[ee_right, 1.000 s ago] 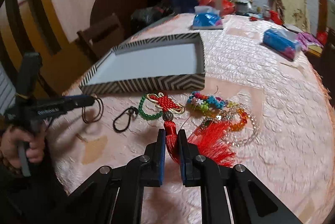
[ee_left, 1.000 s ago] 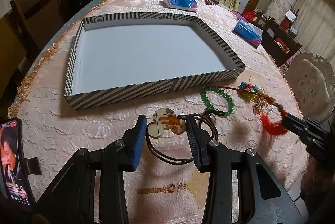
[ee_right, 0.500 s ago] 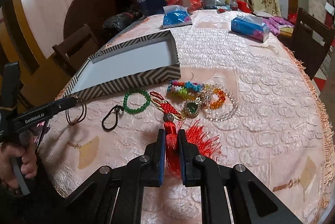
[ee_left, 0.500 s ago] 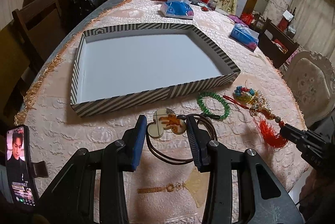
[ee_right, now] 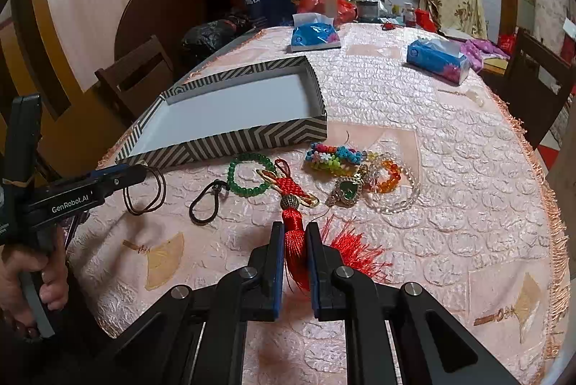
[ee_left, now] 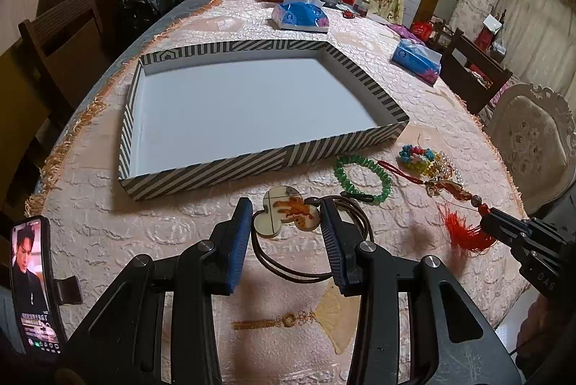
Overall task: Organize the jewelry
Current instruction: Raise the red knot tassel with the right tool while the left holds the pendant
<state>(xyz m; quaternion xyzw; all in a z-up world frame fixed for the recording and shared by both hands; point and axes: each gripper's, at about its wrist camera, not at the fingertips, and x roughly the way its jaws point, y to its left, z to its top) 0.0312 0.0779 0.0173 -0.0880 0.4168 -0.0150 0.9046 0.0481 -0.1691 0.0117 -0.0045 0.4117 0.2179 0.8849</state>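
Note:
My left gripper (ee_left: 286, 216) is open around a pale pendant (ee_left: 286, 214) on a brown cord that lies on the tablecloth; its fingers stand on either side without touching it. My right gripper (ee_right: 292, 232) is shut on the red tassel (ee_right: 296, 241) of a Chinese knot charm (ee_right: 288, 183). The striped tray (ee_left: 216, 174) with a white floor stands just beyond, empty. A green bead bracelet (ee_right: 250, 178), a colourful beaded bracelet (ee_right: 333, 158), a green heart pendant (ee_right: 347, 190) and clear and orange bead bracelets (ee_right: 390, 176) lie near the tray's front right corner.
Two blue tissue packs (ee_right: 315, 37) (ee_right: 437, 61) lie farther back on the table. A phone (ee_left: 32, 284) is mounted at the left. Bags and clutter stand at the table's far end. Chairs (ee_right: 135, 79) surround the table.
My right gripper has drawn the red tassel charm back toward the table's near edge, off the pile of bracelets. My left gripper has stayed open around the pendant.

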